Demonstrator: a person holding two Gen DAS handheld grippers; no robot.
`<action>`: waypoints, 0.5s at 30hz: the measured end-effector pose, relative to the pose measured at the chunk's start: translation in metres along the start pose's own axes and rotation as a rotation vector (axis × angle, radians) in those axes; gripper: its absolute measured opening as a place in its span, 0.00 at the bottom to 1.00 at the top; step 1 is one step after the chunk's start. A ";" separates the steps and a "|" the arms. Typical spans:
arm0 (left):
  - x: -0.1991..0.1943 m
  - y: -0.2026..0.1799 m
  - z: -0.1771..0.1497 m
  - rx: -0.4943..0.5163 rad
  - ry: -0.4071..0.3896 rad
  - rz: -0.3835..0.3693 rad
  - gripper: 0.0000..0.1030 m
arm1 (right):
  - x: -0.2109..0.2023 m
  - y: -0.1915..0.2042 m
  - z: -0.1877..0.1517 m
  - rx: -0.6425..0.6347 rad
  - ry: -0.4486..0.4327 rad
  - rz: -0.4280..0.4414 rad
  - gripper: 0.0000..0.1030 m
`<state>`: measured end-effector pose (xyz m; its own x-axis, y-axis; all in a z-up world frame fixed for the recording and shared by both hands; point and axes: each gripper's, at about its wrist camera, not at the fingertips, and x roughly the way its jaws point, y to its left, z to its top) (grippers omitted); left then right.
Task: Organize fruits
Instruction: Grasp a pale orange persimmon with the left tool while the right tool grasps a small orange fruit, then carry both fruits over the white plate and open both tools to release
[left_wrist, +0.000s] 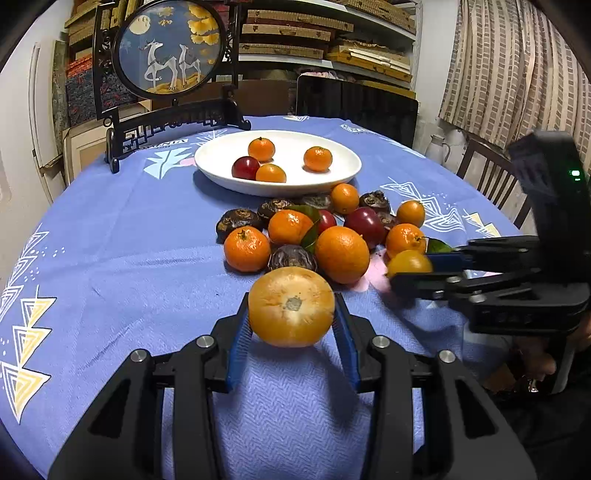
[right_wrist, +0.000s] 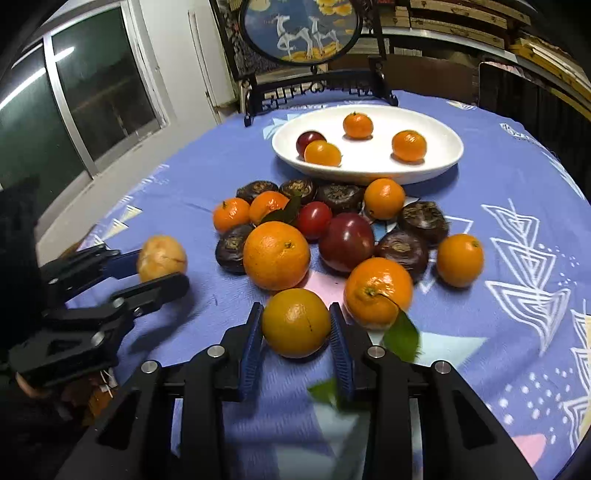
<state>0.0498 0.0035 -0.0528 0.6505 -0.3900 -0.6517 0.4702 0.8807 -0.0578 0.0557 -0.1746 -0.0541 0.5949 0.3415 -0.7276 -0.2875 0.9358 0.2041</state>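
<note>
My left gripper (left_wrist: 291, 314) is shut on a pale yellow-orange fruit (left_wrist: 291, 306), held just above the blue tablecloth in front of the fruit pile; it also shows in the right wrist view (right_wrist: 161, 258). My right gripper (right_wrist: 297, 321) is shut on a small orange (right_wrist: 296, 322) at the pile's near edge, also seen in the left wrist view (left_wrist: 408, 263). The pile (right_wrist: 332, 232) holds oranges, red plums and dark brown water chestnuts. A white oval plate (right_wrist: 436, 162) behind it holds three oranges and one red plum.
A framed round deer screen on a black stand (left_wrist: 170, 48) stands at the table's back left. A dark chair back (left_wrist: 354, 103) stands behind the table, and a wooden chair (left_wrist: 491, 177) is at the right. A loose green leaf (right_wrist: 400, 336) lies by my right gripper.
</note>
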 end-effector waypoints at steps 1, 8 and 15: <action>0.000 0.000 0.002 -0.002 -0.001 -0.006 0.39 | -0.006 -0.002 0.000 0.005 -0.011 0.006 0.35; 0.003 0.002 0.037 -0.007 -0.012 -0.046 0.39 | -0.049 -0.038 0.027 0.071 -0.096 -0.006 0.35; 0.028 0.010 0.110 0.028 -0.037 -0.049 0.39 | -0.048 -0.078 0.092 0.117 -0.141 0.003 0.35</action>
<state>0.1386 -0.0282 0.0112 0.6473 -0.4427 -0.6205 0.5181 0.8527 -0.0678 0.1184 -0.2563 0.0250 0.6960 0.3455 -0.6295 -0.2048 0.9358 0.2871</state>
